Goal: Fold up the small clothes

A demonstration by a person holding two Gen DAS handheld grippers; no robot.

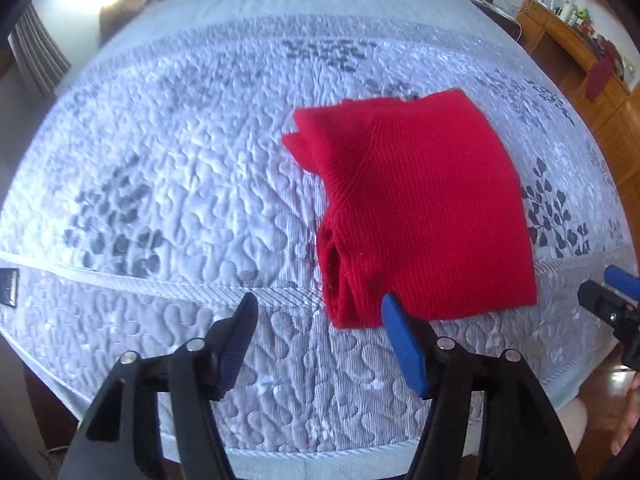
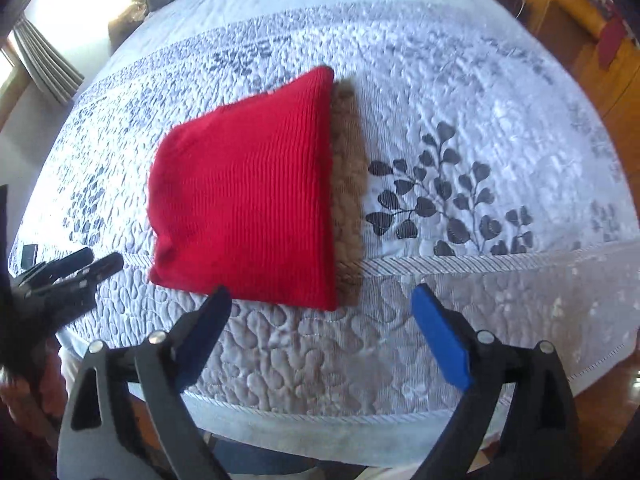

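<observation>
Red folded sweater (image 2: pixel 244 196) on quilt (image 2: pixel 460 92), brown fleece (image 2: pixel 350 184) beside

A red ribbed knit sweater (image 1: pixel 420 208) (image 2: pixel 248 192) lies folded into a compact, flat bundle, its layered open edge at 9 o'clock and brown fuzzy trim (image 2: pixel 348 184) showing along 3 o'clock.

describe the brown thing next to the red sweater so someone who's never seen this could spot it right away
Start at the pale quilted bedspread that fills the view, and find the folded red knit sweater near its front edge. Along the sweater's right side, between it and the dark leaf print, a narrow strip of brown fuzzy fabric peeks out. It is the only brown, fleecy-looking piece there.
</observation>
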